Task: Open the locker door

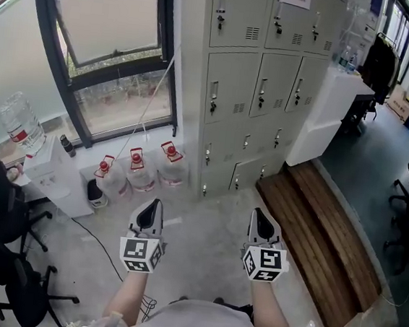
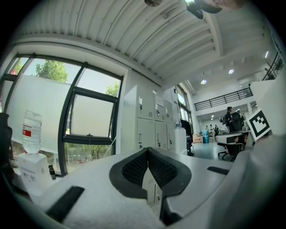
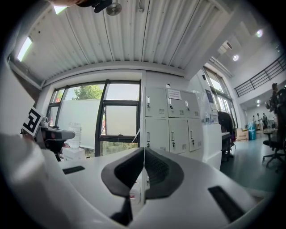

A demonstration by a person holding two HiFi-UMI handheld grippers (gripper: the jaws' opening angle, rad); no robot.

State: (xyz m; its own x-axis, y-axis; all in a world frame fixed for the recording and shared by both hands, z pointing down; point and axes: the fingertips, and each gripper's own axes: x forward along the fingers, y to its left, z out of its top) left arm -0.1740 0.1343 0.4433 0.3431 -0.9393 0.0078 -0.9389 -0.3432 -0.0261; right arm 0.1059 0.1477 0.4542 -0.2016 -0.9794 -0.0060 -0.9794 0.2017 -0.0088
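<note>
While the locker bank (image 1: 255,92) is faced from well apart, these points are noted:
Locker doors (image 1: 230,89): all are seen shut in the grey bank, beyond both grippers.
Left gripper (image 1: 153,206): held level toward the bank, jaws pressed together with nothing between them.
Right gripper (image 1: 260,214): held level toward the bank, likewise clenched on nothing.
Water bottles (image 1: 142,168): three are stood on the floor just left of the bank's foot.
Window (image 1: 108,47): set left of the bank.
</note>
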